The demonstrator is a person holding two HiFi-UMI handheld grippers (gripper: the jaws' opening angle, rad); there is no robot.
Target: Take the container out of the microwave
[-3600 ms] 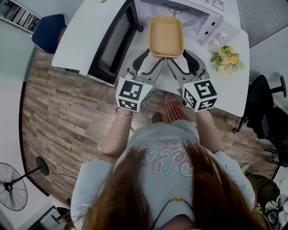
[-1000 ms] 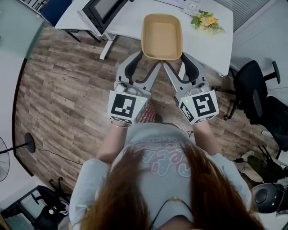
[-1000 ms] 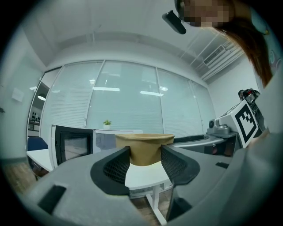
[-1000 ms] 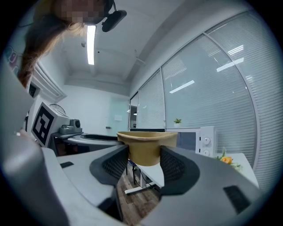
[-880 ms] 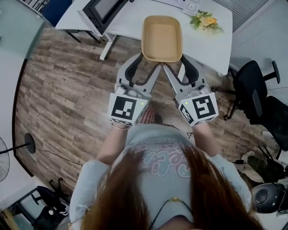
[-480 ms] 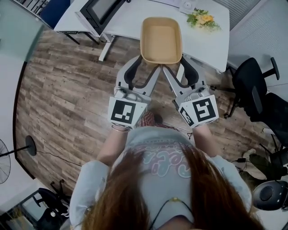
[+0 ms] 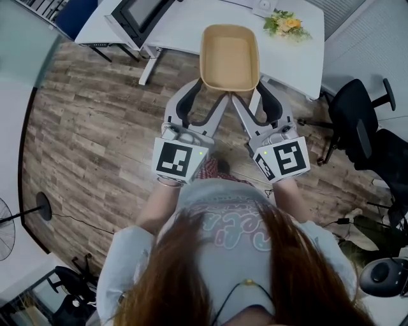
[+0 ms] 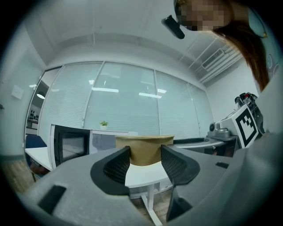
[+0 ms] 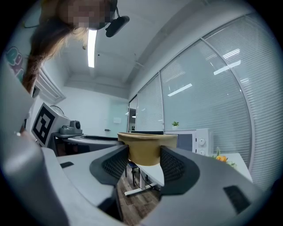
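the left gripper [image 7: 207, 90] and right gripper [image 7: 250, 90] are each clamping a near corner of the tan container [image 7: 229, 54] so it is riding level, clear of the microwave [image 7: 137, 13] at eleven o'clock.

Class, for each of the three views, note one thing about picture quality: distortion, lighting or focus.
Head view: the wide lens bends the wooden floor planks into curves; the light is even and the container is sharp. Left gripper view: black corners ring the picture and the glass wall bows. Right gripper view: the ceiling light strip glares white.
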